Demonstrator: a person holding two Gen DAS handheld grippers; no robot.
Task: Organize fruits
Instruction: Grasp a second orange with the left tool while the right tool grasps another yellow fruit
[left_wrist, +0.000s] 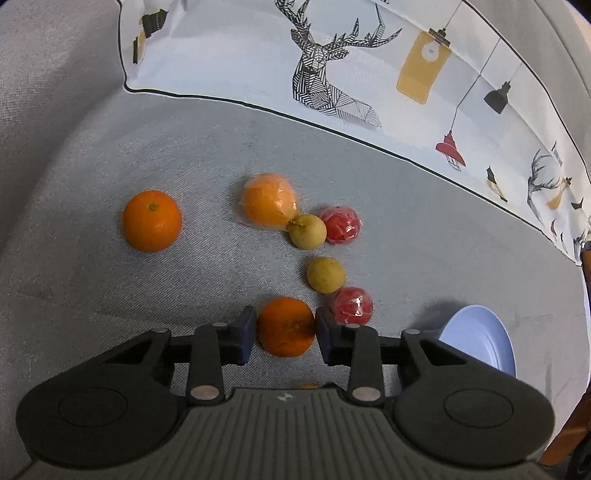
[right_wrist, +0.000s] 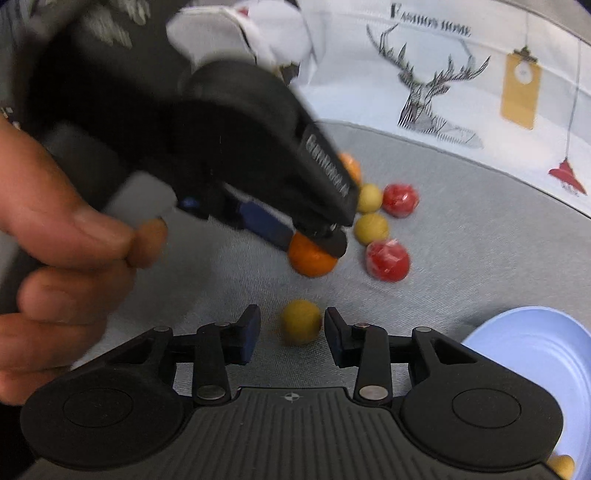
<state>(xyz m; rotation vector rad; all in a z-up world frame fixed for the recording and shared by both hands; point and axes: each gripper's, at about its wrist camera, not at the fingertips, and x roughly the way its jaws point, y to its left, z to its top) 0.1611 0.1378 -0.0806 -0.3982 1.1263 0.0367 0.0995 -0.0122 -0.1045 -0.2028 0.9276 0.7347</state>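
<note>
Seen from the left wrist view, a bare orange (left_wrist: 152, 220) lies well off to the left of and beyond the jaws on the grey sofa cushion (left_wrist: 92, 280). Ahead of the jaws sits a plastic-wrapped orange (left_wrist: 268, 201), touching a small yellow-green fruit (left_wrist: 307, 231), which touches a wrapped red fruit (left_wrist: 341, 225). The left gripper (left_wrist: 285, 328) has its jaws closed against the sides of a darker orange (left_wrist: 286, 326), both blue pads touching its skin. Just beyond the right jaw lie a second yellow-green fruit (left_wrist: 326, 275) and a second wrapped red fruit (left_wrist: 351, 305), touching each other. To the right of the jaws a pale blue plate (left_wrist: 480, 339) rests on the cushion. A deer-print pillow (left_wrist: 332, 66) stands behind everything.

In the right wrist view, a hand (right_wrist: 62, 254) grips the left tool on the left, slightly blurred. The right gripper (right_wrist: 291, 328) holds its jaws spread, with a small yellow fruit (right_wrist: 300, 320) lying between them, apart from both pads. The plate shows beyond the right jaw.
</note>
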